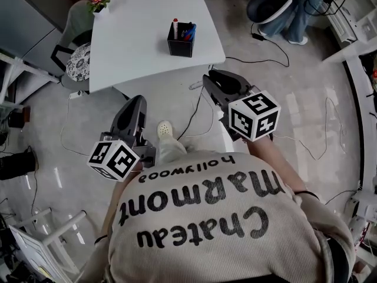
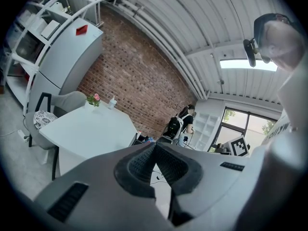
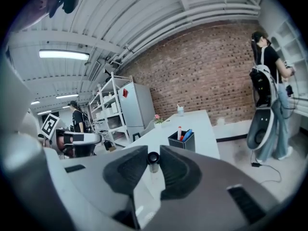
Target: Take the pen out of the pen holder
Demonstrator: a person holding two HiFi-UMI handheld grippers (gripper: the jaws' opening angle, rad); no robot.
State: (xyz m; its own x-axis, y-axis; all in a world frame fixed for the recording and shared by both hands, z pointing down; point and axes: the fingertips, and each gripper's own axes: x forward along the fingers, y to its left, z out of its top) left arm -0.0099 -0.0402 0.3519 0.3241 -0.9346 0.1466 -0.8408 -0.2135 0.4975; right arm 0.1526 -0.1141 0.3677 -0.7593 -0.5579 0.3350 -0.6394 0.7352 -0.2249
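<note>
Risk: pen (image 3: 153, 160) may be slipping free | right tool (image 3: 153, 153) is pinching only its thin barrel | left tool (image 2: 155, 146) is hanging closed, empty.

Left gripper (image 1: 137, 101) jaws together, empty; right gripper (image 1: 207, 80) jaws clamped on pen (image 3: 153, 158).

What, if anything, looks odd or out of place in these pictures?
The right gripper already clamps a small black-capped stick, maybe a pen, though the pen holder stands upright, far off on the table. Nothing is spilled.
</note>
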